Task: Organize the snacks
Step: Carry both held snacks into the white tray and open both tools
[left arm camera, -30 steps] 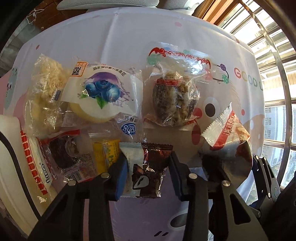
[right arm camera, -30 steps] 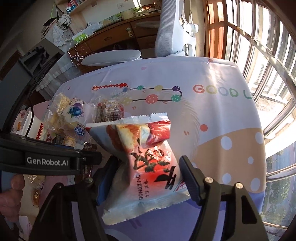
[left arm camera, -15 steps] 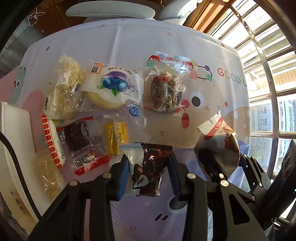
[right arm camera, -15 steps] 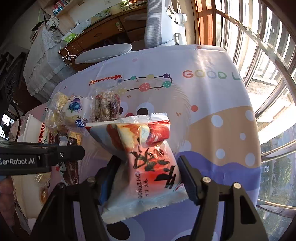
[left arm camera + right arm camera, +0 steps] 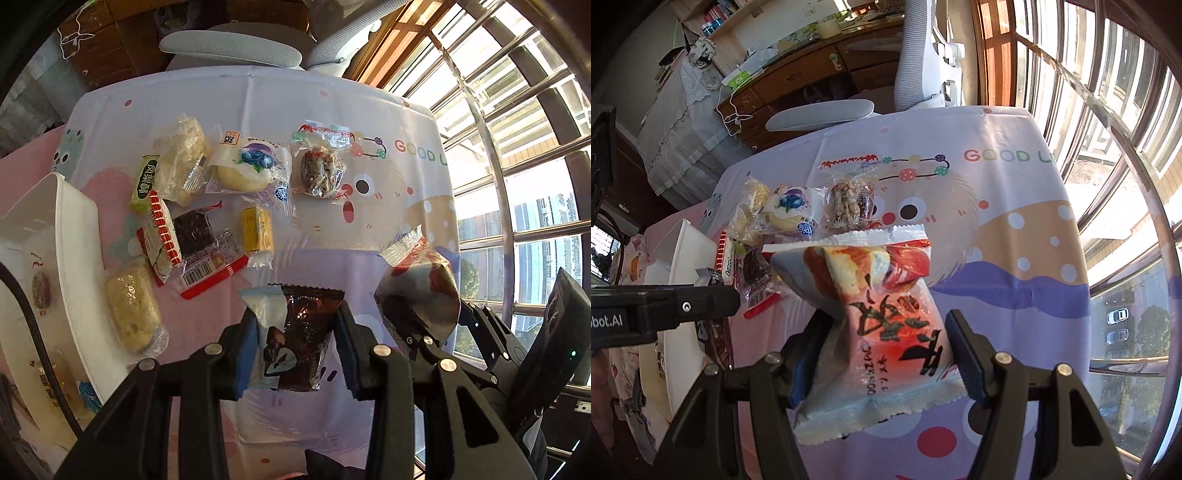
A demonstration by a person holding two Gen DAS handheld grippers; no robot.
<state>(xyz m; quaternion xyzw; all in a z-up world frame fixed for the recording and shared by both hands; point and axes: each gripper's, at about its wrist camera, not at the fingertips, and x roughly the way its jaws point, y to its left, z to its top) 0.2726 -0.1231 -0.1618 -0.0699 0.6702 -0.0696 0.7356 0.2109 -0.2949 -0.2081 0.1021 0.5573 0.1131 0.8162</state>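
My left gripper is shut on a small brown and pale-blue snack packet, held above the table. My right gripper is shut on a larger red and white snack bag; the same bag shows at the right in the left wrist view. Several wrapped snacks lie on the printed tablecloth: a blueberry bun, a nut bar, a yellow candy, a dark cake packet and a pale pastry. A white bin stands at the left.
A grey office chair stands behind the table, with a wooden dresser further back. Barred windows run along the right. The bin holds a few wrapped items. A hand shows at the left edge.
Both grippers have risen with their packets, so the table looks smaller and further away. More of the white bin and snacks at the left has come into view.
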